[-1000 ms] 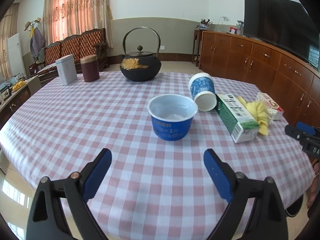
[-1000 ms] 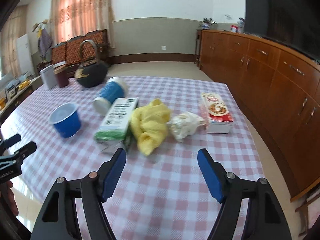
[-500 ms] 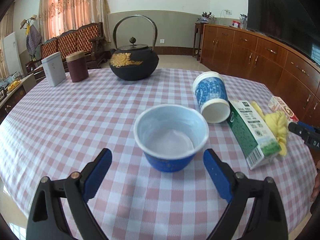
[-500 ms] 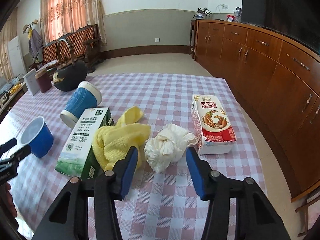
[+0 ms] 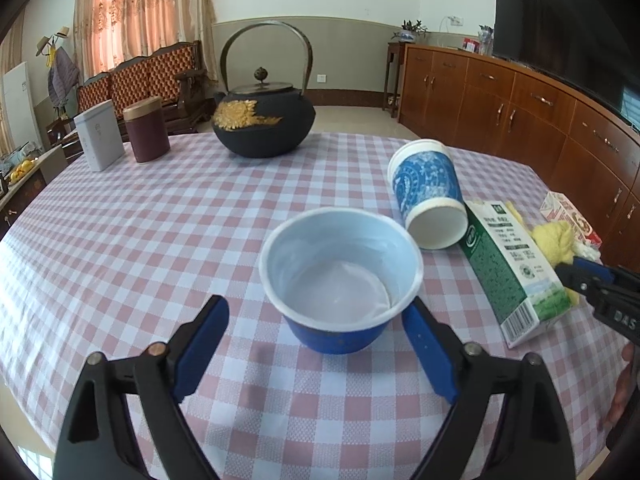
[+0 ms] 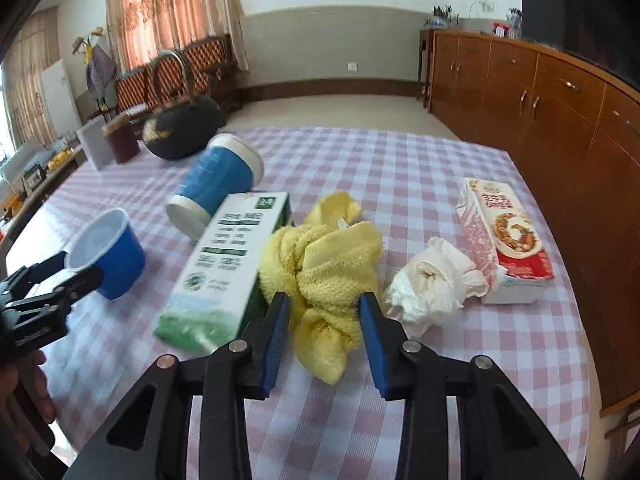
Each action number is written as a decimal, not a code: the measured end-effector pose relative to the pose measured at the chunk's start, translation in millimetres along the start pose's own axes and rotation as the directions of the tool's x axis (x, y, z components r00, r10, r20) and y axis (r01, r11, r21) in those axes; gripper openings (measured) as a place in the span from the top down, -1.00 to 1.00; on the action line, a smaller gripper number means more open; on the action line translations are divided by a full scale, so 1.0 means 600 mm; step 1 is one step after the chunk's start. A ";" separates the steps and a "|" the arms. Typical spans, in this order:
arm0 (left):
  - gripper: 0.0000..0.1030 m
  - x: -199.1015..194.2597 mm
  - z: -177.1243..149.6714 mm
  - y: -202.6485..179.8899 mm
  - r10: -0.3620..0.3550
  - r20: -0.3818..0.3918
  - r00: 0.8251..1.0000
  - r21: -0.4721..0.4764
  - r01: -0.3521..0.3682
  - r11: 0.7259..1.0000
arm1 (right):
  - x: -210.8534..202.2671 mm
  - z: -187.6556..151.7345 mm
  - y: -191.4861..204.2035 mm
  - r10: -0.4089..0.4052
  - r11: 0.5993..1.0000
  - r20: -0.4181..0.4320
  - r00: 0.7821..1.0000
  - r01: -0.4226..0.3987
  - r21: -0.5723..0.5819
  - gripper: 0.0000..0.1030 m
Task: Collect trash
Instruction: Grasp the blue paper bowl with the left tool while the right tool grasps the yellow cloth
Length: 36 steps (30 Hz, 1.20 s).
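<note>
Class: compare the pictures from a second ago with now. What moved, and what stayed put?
Both tongs advanced. The left tongs, open, now flank the blue bowl. The right tongs narrowed around the yellow cloth, not visibly clamped. Bowl, cloth, cartons and teapot stayed put.

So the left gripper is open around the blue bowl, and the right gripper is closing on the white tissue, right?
Not quite. In the right wrist view the right gripper straddles the yellow cloth; the white tissue lies beside it, untouched. The left gripper is open around the blue bowl.

Checked table [image 5: 120,240] carries bowl [image 5: 340,280], tipped cup [image 5: 428,192], green carton [image 6: 228,264], yellow cloth [image 6: 324,268], tissue [image 6: 432,284], teapot [image 5: 264,124].
</note>
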State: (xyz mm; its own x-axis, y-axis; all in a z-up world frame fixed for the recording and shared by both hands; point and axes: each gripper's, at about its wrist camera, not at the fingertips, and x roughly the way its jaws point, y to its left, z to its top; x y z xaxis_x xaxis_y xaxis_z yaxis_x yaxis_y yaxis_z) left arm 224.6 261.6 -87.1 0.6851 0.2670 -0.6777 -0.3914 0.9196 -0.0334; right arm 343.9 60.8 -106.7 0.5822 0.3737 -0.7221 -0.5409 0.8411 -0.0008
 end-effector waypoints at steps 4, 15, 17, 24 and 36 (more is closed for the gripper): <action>-0.70 0.009 0.008 -0.001 -0.006 -0.004 1.000 -0.006 0.006 1.000 | 0.008 0.008 0.000 0.016 1.000 -0.002 1.000 -0.016 -0.012 0.26; -0.36 -0.005 -0.006 -0.014 -0.039 -0.003 0.999 0.036 0.040 0.999 | -0.057 -0.025 -0.012 0.119 0.993 0.077 0.990 -0.120 0.009 0.89; -0.37 -0.006 -0.009 -0.014 -0.025 -0.004 1.000 0.041 0.025 0.999 | -0.053 -0.020 -0.006 0.077 0.997 0.072 0.994 -0.077 -0.012 0.80; -0.43 0.010 0.005 -0.008 -0.004 -0.025 1.000 0.048 0.006 0.999 | -0.007 0.020 0.013 0.031 0.997 0.049 0.998 -0.027 -0.070 -0.31; -0.43 0.030 0.020 0.004 -0.029 -0.034 0.999 0.047 0.031 0.998 | 0.042 0.042 0.022 0.076 0.995 -0.017 0.997 -0.077 -0.057 0.22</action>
State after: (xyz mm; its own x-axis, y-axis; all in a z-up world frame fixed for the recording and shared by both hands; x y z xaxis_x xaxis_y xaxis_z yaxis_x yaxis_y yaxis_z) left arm 243.4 272.1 -90.5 0.6751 0.2304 -0.7008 -0.3410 0.9399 -0.0195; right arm 366.9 91.1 -107.7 0.5286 0.4298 -0.7320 -0.6176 0.7863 0.0157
